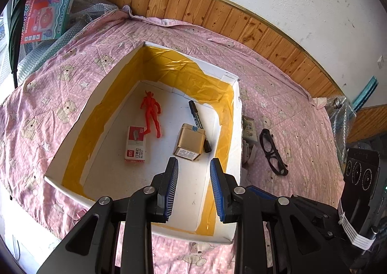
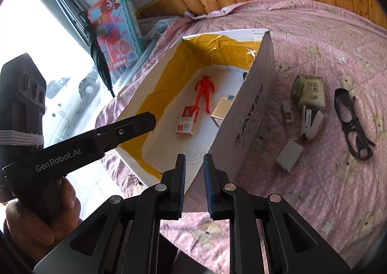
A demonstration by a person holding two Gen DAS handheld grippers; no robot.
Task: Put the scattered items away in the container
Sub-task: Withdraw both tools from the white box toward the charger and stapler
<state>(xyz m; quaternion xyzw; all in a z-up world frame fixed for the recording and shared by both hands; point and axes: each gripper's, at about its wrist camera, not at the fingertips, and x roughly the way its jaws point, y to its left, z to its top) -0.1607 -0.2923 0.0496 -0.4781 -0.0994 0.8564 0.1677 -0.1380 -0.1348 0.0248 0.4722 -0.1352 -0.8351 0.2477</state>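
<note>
Both tongs released, nothing between the fingers. Left gripper (image 1: 194, 162) hangs over the near end of the white box (image 1: 72, 143); right gripper (image 2: 194, 159) sits at the box's near corner.

In the box: red figure (image 1: 151, 113), staples pack (image 1: 136, 143), gold tin (image 1: 189, 142), black marker (image 1: 198, 120) partly under the tin's edge. From the right wrist view the box wall hides the marker and most of the tin.

Still out on the pink bedspread (image 2: 326, 32): black glasses (image 2: 352, 124), stapler (image 2: 312, 124), white charger (image 2: 289, 155), green-lidded canister (image 2: 308, 91), a small tube (image 2: 288, 113), label unreadable. Left view shows only the glasses clearly; the others are cut off behind the box.
</note>
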